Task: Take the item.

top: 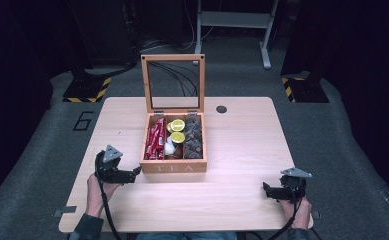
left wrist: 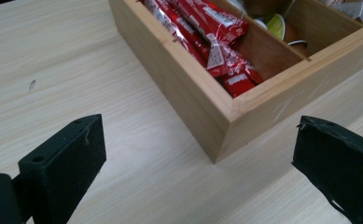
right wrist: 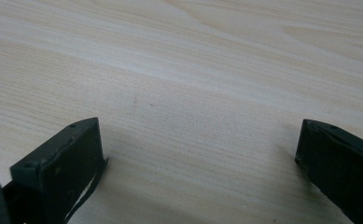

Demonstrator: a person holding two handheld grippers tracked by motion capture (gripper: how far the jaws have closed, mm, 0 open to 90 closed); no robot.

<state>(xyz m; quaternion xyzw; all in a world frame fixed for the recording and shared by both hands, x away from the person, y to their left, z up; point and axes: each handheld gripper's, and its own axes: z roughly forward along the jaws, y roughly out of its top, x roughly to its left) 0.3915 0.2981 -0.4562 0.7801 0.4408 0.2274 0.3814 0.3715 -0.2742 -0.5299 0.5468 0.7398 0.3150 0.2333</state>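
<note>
A wooden tea box (top: 174, 167) marked TEA stands mid-table with its glass lid (top: 173, 82) raised upright. Red packets (top: 155, 140) fill its left compartment, round capsules with yellow-green tops (top: 177, 131) the middle one, dark packets (top: 193, 137) the right one. My left gripper (top: 135, 173) lies open on the table at the box's front left corner. In the left gripper view that corner (left wrist: 223, 135) sits between the wide-apart jaws, with the red packets (left wrist: 207, 32) beyond. My right gripper (top: 267, 190) rests open near the table's front right, over bare wood (right wrist: 193, 107).
The light wooden table (top: 242, 150) has a dark round hole (top: 221, 109) near its back edge. Behind it are cables on the floor, a white frame (top: 234, 22) and yellow-black striped bases (top: 88, 90) at both sides.
</note>
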